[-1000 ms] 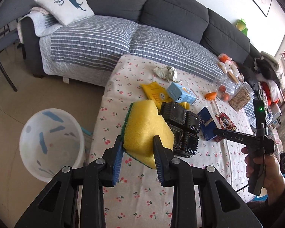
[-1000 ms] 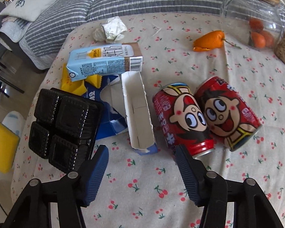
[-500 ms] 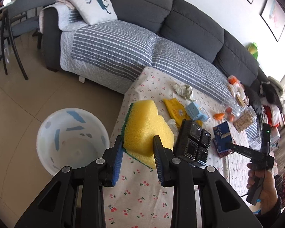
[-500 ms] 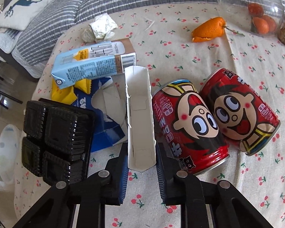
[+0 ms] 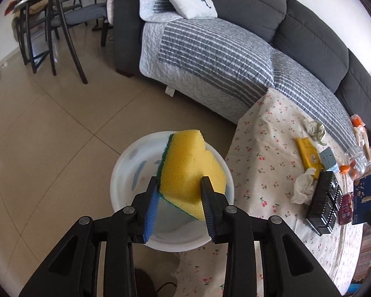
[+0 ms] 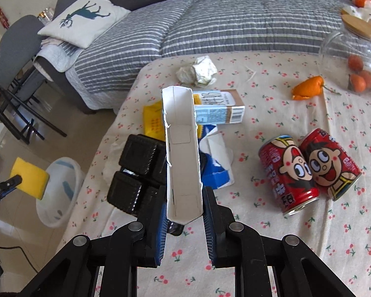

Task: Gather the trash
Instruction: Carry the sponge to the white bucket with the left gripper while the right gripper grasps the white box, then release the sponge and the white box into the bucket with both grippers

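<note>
Nearest in the left wrist view, the left gripper (image 5: pixel 179 193) has a yellow sponge (image 5: pixel 191 170) with a green scouring face between its fingers, and the jaws are opening. The pads look to be touching the sponge's sides, which bulge out above them. It hangs directly over the white bin (image 5: pixel 126 168) on the floor just off the bench's corner, presumably so that it drops straight in once the squeeze eases.

In the right wrist view, the right gripper (image 6: pixel 184 212) is clenched on the lower end of a torn white carton strip (image 6: pixel 181 148), a long open trough rising tilted from between the fingers. Holding one end keeps the strip clear of the other litter as it comes up off the bench (image 6: pixel 334 235).

Just beyond the fingers, toward the bench's left edge, sits a black sectioned plastic tray (image 6: pixel 138 170), with the rest of the torn blue-and-white box (image 6: pixel 216 163) lying flat beside it. To the right, two red cartoon cans (image 6: pixel 309 168) lie on their sides, touching each other. Farther back rest a yellow packet (image 6: pixel 153 121) and a light-blue drink carton (image 6: pixel 220 112) on its side, then a crumpled paper wad (image 6: pixel 197 71) near the far edge by the sofa. An orange peel (image 6: pixel 308 87) lies toward the far right corner, close to a glass jar (image 6: pixel 351 59) holding small oranges

My reading: the sponge is at the point of release, the carton strip goes next, and most of the litter is not yet collected
</note>
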### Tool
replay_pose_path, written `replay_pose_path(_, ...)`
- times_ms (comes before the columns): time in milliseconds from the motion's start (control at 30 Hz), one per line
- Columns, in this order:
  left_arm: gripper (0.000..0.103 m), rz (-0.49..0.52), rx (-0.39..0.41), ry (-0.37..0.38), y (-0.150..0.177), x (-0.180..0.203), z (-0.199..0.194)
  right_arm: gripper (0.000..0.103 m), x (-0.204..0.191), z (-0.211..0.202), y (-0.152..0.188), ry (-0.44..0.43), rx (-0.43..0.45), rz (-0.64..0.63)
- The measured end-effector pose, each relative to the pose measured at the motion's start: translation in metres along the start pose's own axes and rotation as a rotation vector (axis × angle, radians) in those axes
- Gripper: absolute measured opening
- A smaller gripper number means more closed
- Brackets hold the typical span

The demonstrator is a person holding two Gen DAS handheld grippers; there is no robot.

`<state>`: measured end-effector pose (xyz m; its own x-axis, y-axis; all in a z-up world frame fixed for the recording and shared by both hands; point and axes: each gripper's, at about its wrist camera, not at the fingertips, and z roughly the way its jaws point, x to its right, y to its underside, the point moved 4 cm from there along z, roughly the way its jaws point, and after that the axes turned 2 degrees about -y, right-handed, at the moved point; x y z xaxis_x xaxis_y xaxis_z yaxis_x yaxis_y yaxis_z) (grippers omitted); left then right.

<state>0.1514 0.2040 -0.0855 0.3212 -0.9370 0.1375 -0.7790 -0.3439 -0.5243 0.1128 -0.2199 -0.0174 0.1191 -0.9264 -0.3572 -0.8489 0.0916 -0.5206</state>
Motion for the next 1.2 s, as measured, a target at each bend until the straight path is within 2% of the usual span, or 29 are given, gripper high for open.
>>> replay_pose_path(67,0.044,-0.01,-0.006,-0.033,0.002,-0.004,0.004,0.023,-0.01,0.003,0.002,-0.018,-0.005,-0.012)
replay_pose_path(133,0.08,-0.01,-0.027,-0.072,0.006,-0.008,0.006,0.023,-0.02,0.005,0.004,-0.036,-0.008,-0.024)
replay_pose_path(200,0.088,0.002,-0.022,-0.113,0.008,-0.013,0.004,0.023,-0.03,0.009,0.005,-0.051,-0.012,-0.04)
replay_pose_path(267,0.09,0.023,-0.018,-0.127,0.011,-0.018,0.0,0.023,-0.042,0.012,0.006,-0.066,-0.014,-0.059)
replay_pose_path(333,0.097,0.047,-0.025,-0.148,0.014,-0.022,-0.005,0.023,-0.054,0.015,0.007,-0.084,-0.018,-0.079)
replay_pose_path(467,0.1,0.091,-0.031,-0.186,0.019,-0.031,-0.012,0.023,-0.088,0.033,0.013,-0.121,-0.056,-0.131)
replay_pose_path(633,0.101,0.123,-0.012,-0.233,0.019,-0.04,-0.021,0.024,-0.141,0.074,0.026,-0.19,-0.146,-0.189)
replay_pose_path(767,0.102,0.125,0.005,-0.239,0.018,-0.047,-0.029,0.024,-0.179,0.114,0.034,-0.231,-0.211,-0.203)
replay_pose_path(967,0.102,0.146,0.019,-0.236,0.016,-0.048,-0.034,0.024,-0.203,0.161,0.035,-0.269,-0.268,-0.157)
replay_pose_path(1167,0.102,0.139,0.015,-0.217,0.015,-0.048,-0.036,0.024,-0.219,0.182,0.032,-0.268,-0.29,-0.133)
replay_pose_path(1200,0.102,0.139,0.014,-0.213,0.015,-0.048,-0.036,0.027,-0.22,0.18,0.032,-0.266,-0.287,-0.132)
